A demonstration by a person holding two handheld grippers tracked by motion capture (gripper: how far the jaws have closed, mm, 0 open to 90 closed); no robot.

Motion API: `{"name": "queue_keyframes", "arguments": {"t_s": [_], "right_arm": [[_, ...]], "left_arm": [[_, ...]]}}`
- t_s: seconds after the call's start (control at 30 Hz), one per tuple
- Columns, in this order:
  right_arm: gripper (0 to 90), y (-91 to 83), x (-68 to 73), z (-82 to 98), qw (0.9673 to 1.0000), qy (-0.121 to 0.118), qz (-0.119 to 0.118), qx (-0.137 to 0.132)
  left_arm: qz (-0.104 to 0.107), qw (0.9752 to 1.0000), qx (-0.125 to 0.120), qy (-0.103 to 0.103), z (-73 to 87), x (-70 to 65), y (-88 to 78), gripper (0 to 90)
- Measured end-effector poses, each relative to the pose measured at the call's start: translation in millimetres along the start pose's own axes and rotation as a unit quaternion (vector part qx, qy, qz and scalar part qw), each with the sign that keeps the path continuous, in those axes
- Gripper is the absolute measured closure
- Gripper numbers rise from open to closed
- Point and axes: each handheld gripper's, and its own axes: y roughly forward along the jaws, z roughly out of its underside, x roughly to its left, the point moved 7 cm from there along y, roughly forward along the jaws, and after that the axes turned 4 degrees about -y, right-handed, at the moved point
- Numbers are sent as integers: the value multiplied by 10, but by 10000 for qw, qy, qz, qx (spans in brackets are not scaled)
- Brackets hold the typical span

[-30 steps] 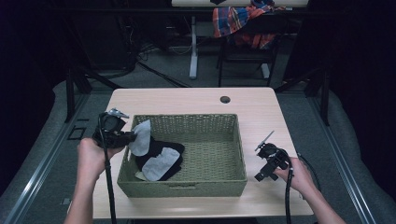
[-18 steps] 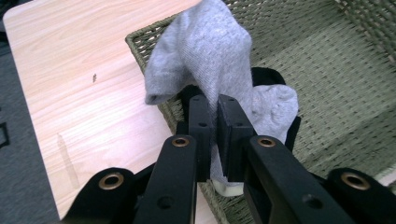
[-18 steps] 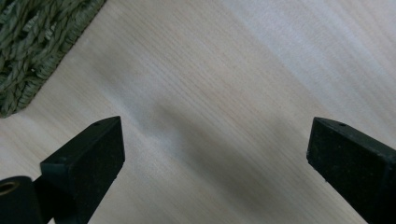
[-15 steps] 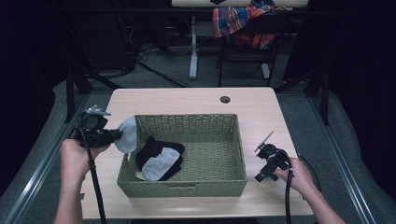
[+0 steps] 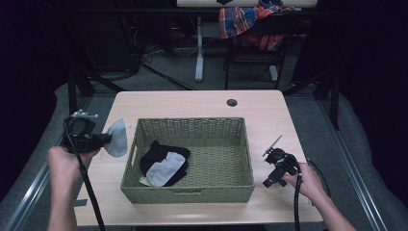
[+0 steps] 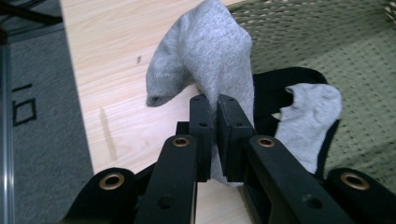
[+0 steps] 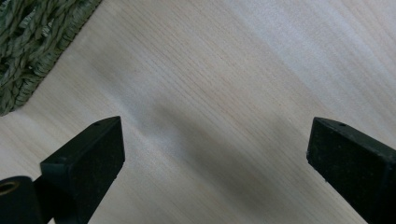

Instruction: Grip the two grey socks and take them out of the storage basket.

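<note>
Left gripper [image 5: 103, 140] is clamped on the grey sock [image 5: 117, 138], dangling it over the bare surface [image 5: 110, 192] just left of the basket [image 5: 187, 192], so that hand's nearest. Further right, the right gripper [image 5: 273, 169] rests wide open, holding nothing.

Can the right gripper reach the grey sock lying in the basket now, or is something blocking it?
Probably yes. The right gripper is open and holds nothing, beside the basket, whose top is open. Only the basket's wall stands between it and the grey sock.
</note>
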Motion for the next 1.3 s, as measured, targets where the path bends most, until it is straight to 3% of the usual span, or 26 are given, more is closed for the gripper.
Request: {"name": "queue_keyframes", "arguments": {"t_s": [0.17, 0.37, 0.53, 0.57, 1.3], "right_arm": [[37, -1, 0, -1, 10000, 1, 3, 3], [38, -3, 1, -1, 10000, -28, 8, 32], [38, -4, 1, 1, 10000, -20, 3, 30], [38, 44, 39, -23, 9992, 239, -34, -315], [38, 43, 48, -27, 9992, 230, -42, -320]], "left_arm": [[-166, 9997, 47, -168, 87, 158, 23, 856], [-169, 9992, 174, -324, 187, 266, 126, 856], [-146, 9990, 222, -359, 229, 300, 188, 856], [-142, 9990, 230, -369, 238, 305, 204, 856], [-108, 9959, 741, -507, 491, 404, 607, 855]]}}
